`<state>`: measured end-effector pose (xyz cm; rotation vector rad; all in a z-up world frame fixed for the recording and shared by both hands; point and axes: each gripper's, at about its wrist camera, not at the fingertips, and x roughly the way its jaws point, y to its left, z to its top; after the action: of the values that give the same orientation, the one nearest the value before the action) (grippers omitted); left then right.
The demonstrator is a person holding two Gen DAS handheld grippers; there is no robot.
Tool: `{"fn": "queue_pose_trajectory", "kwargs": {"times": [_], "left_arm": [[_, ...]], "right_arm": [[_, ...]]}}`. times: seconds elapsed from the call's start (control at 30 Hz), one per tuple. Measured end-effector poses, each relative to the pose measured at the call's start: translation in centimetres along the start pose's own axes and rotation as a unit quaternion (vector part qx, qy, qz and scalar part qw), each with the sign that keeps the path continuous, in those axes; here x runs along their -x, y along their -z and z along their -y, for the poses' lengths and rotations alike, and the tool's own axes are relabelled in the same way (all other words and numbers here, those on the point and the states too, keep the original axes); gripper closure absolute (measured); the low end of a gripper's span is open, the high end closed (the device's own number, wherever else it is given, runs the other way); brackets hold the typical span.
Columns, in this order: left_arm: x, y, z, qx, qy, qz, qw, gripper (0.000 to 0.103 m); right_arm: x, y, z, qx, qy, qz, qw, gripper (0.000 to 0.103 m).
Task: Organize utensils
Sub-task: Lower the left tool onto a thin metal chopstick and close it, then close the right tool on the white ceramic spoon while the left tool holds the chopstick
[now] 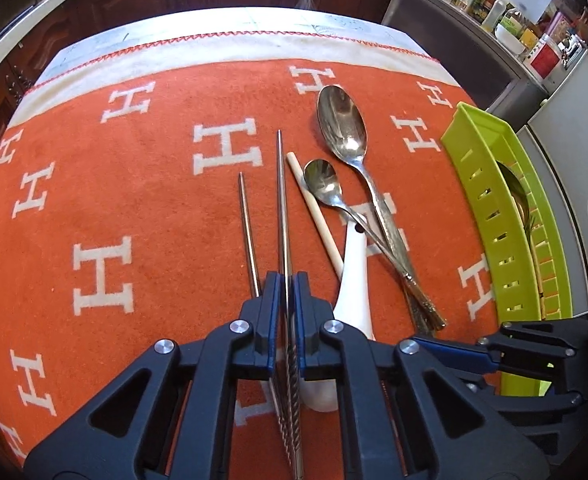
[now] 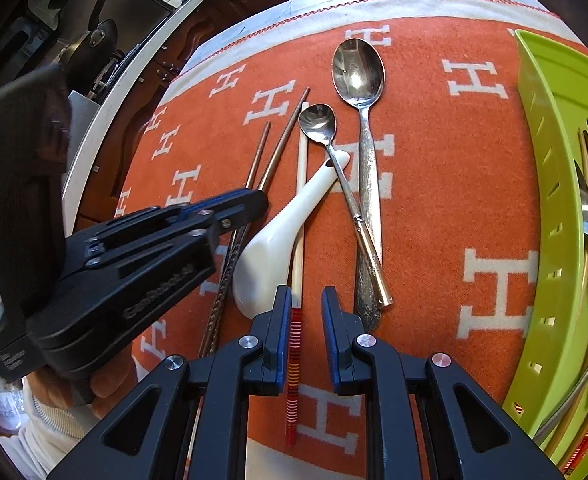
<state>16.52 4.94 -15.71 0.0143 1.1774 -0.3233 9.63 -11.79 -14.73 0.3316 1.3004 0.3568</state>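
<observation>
Two slim metal chopsticks are lying side by side on the orange blanket with white H letters [image 1: 133,200] that is covering the desk. One long steel chopstick [image 1: 281,200] is sitting clamped between the fingers [image 1: 271,292] of the left gripper [image 1: 286,286], which are pressing nearly together on it; the second, shorter-looking steel chopstick [image 1: 247,232] is resting free just beside it. The right gripper [image 2: 306,300] is hovering over a cream chopstick with a red striped end [image 2: 297,280], and its blue-padded fingers [image 2: 283,320] are standing narrowly apart with the stick between them; whether the pads are touching it I cannot tell. A white ceramic soup spoon [image 2: 277,232] is lying just beside this chopstick, its handle passing under a small steel teaspoon [image 2: 318,122]. A large steel tablespoon with a patterned handle [image 2: 358,68] is lying next to the teaspoon, their handles crossing. A lime-green slotted plastic tray [image 2: 550,208] is standing at the blanket's right edge, already holding several utensils.
</observation>
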Motion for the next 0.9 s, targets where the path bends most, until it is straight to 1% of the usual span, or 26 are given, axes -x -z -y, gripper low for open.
{"fn": "queue_pose_trajectory", "kwargs": {"times": [0.2, 0.3, 0.43, 0.5, 0.63, 0.77, 0.9], "left_arm": [[-0.2, 0.1, 0.6, -0.012, -0.014, 0.015, 0.9997, 0.098], [-0.1, 0.1, 0.3, 0.002, -0.009, 0.020, 0.9998, 0.099], [0.6, 0.3, -0.4, 0.023, 0.008, 0.013, 0.9996, 0.099], [1.7, 0.5, -0.9, 0.034, 0.018, 0.020, 0.9990, 0.099], [4.1, 1.4, -2.2, 0.053, 0.027, 0.038, 0.9975, 0.099], [5.6, 2.6, -3.8, 0.067, 0.022, 0.046, 0.9964, 0.099], [5.6, 4.1, -5.7, 0.087, 0.020, 0.034, 0.9954, 0.099]], "right_arm": [[0.3, 0.2, 0.3, -0.005, -0.009, 0.001, 1.000, 0.088], [0.5, 0.3, 0.4, -0.004, -0.018, 0.003, 1.000, 0.088], [0.7, 0.5, 0.3, -0.003, -0.034, 0.001, 0.999, 0.088], [0.5, 0.6, 0.3, -0.006, -0.044, -0.003, 0.999, 0.088], [0.2, 0.4, 0.2, -0.011, -0.054, 0.000, 0.998, 0.088], [0.1, 0.0, -0.1, -0.010, -0.061, 0.006, 0.998, 0.086], [-0.3, -0.8, -0.8, -0.005, -0.056, 0.014, 0.998, 0.082]]}}
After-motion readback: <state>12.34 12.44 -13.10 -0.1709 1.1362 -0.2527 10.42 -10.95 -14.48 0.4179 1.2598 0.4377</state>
